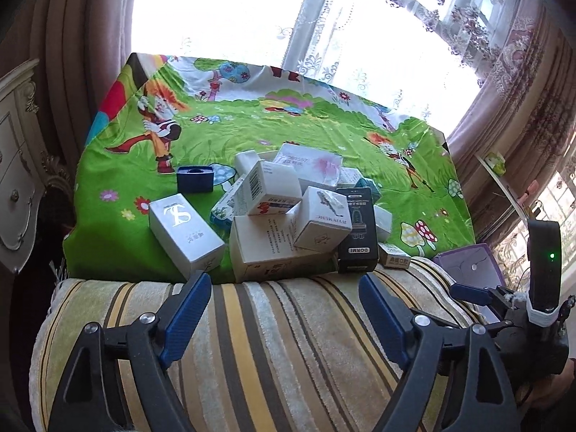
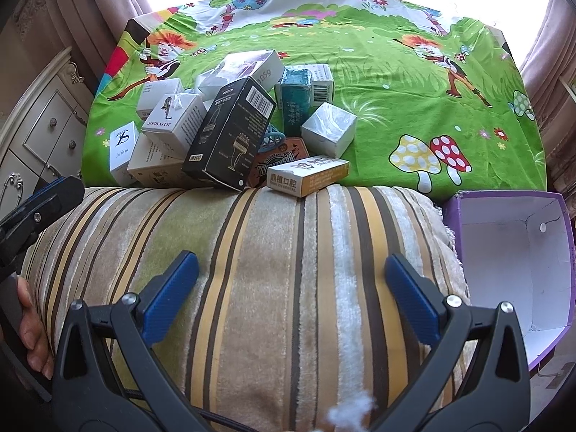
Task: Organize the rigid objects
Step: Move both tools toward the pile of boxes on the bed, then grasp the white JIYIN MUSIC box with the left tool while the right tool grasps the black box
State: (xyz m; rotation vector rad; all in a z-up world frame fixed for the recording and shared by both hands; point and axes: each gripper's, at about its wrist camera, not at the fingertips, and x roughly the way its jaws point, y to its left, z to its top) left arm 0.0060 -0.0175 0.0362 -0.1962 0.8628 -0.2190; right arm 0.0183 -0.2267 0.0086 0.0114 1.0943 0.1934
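A heap of small cartons lies on a green cartoon cloth [image 1: 295, 133] [image 2: 414, 108]. It holds a silver "SL" box [image 1: 183, 237] [image 2: 123, 151], a black "DORMI" box [image 1: 357, 230] [image 2: 230, 133], a white "JEYIN MUSIC" box [image 1: 322, 223] [image 2: 174, 122], a teal box [image 2: 296, 100] and a yellow-and-white dental box [image 2: 307, 176] [image 1: 394, 257]. My left gripper [image 1: 284, 288] is open and empty above the striped cushion, just short of the heap. My right gripper [image 2: 291, 270] is open and empty, further back over the cushion. An open purple box [image 2: 511, 252] [image 1: 471, 266] stands at the right.
A striped plush cushion [image 1: 273, 342] [image 2: 252, 270] fills the foreground. A cream dresser [image 1: 18, 165] [image 2: 39, 133] stands at the left. Curtains and a bright window lie behind. A dark blue box [image 1: 195, 179] lies apart on the cloth. The far cloth holds nothing.
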